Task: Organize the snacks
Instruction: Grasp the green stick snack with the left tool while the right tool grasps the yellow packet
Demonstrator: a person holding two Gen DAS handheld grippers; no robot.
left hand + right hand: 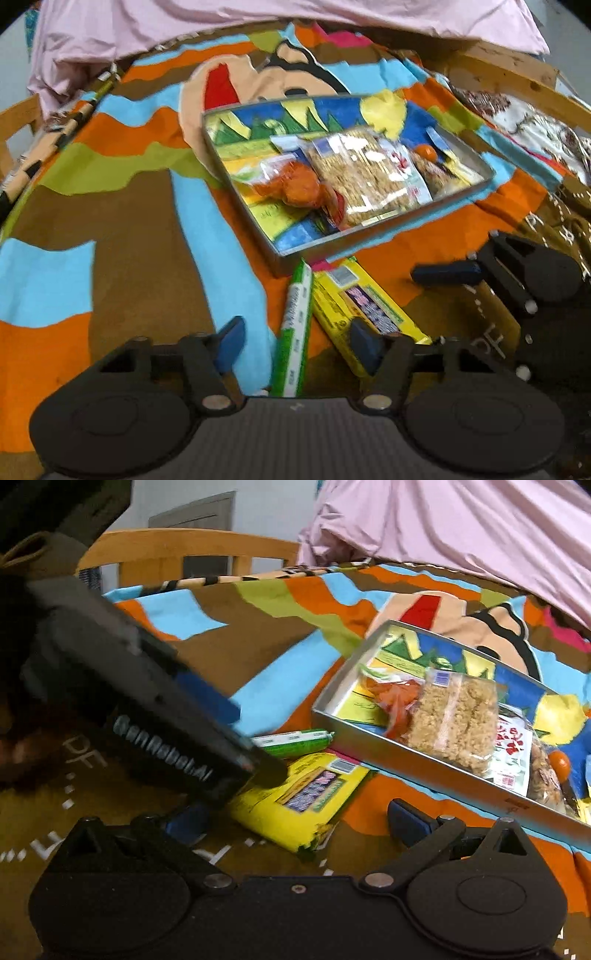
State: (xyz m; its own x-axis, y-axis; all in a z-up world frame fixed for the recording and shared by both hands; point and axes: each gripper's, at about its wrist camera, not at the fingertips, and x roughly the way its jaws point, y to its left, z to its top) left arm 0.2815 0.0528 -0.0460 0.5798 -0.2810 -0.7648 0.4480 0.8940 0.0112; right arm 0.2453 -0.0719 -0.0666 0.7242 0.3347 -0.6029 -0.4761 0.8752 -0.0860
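Left gripper (295,347) low, jaws spread wide, nothing between pads. Right gripper (295,819) low, likewise spread wide, angled toward left.

Even, bright indoor light, glare on clear wrappers, motion blur throughout, fisheye bending at edges.

Shallow grey metal tray (384,242): on the patchwork cloth (129,221).
In tray: clear-wrapped rice-cracker packet (364,177), orange snack bag (295,184) at its left.
Before tray: green stick pack (293,332), with the yellow flat packet (340,317) seemingly touching its right.
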